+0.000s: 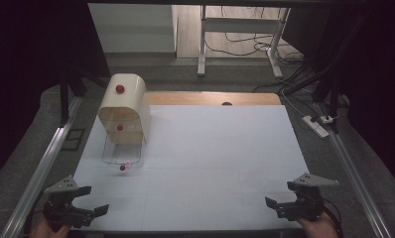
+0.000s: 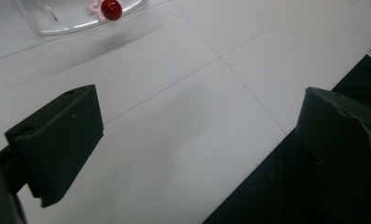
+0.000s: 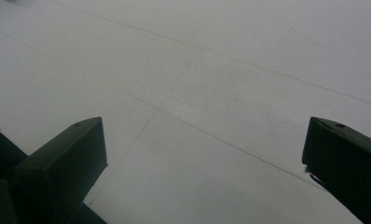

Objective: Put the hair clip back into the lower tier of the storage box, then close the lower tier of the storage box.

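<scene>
In the high view, both the left gripper [image 1: 86, 199] and the right gripper [image 1: 280, 194] are held with jaws spread at the counter's near corners, well apart from the clear lid [image 1: 122, 154] lying before the wooden box [image 1: 124, 110] near the left edge. In the left gripper view, the lid's red knob [image 2: 111, 9] is seen far ahead, so it could be knocked and the lid slid away if approached too fast. In the right gripper view, bare counter [image 3: 211, 93] lies between the spread jaws, so nothing would be steadied by that side

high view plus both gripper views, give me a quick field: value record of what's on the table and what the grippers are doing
surface: white table
box: wooden bread box with red knobs, far left
lid: clear flap open in front of box, red knob at its near edge
left gripper: near left corner, jaws wide apart, empty
right gripper: near right corner, jaws wide apart, empty
contact: neither gripper touches the box
</scene>
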{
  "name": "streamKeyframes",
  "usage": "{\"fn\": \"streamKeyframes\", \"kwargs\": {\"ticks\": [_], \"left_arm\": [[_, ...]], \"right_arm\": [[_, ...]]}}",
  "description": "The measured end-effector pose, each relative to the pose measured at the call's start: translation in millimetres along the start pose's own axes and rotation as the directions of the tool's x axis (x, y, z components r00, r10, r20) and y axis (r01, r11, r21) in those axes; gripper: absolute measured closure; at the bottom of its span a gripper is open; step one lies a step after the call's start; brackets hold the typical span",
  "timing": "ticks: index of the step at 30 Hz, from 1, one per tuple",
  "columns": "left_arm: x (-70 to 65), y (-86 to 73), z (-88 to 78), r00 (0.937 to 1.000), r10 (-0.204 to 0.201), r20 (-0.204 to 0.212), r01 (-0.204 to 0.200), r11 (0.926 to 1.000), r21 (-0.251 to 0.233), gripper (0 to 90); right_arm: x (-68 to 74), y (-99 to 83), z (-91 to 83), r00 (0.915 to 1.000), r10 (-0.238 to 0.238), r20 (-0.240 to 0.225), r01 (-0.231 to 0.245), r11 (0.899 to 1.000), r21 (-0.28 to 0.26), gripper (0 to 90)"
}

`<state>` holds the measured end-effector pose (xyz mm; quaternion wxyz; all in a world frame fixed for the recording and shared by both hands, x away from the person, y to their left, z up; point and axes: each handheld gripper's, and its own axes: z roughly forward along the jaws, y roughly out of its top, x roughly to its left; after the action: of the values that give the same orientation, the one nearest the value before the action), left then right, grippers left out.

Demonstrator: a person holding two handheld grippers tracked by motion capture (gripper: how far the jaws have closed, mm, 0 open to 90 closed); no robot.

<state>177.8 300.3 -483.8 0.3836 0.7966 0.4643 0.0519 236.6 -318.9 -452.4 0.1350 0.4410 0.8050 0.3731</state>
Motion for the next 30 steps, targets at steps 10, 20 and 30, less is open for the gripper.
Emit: {"fn": "streamKeyframes", "kwargs": {"ticks": [10, 20, 30], "left_arm": [[-1.4, 0.7, 0.3, 0.9999, 0.010, -0.010, -0.010, 0.9999, 0.004, 0.7], [-4.3, 4.5, 3.6, 0.9999, 0.014, -0.010, -0.013, 0.9998, 0.016, 0.0], [-7.5, 12.2, 6.6, 0.9985, 0.048, -0.026, -0.047, 0.9987, 0.022, 0.2]], "right_arm": [[0.4, 0.4, 0.5, 1.0000, 0.003, -0.003, -0.003, 1.000, 0.002, 0.0], [0.7, 0.5, 1.3, 0.9999, -0.005, -0.015, 0.005, 1.000, 0.012, 0.0], [0.7, 0.7, 2.0, 0.9997, -0.009, -0.021, 0.010, 1.000, 0.020, 0.0]]}}
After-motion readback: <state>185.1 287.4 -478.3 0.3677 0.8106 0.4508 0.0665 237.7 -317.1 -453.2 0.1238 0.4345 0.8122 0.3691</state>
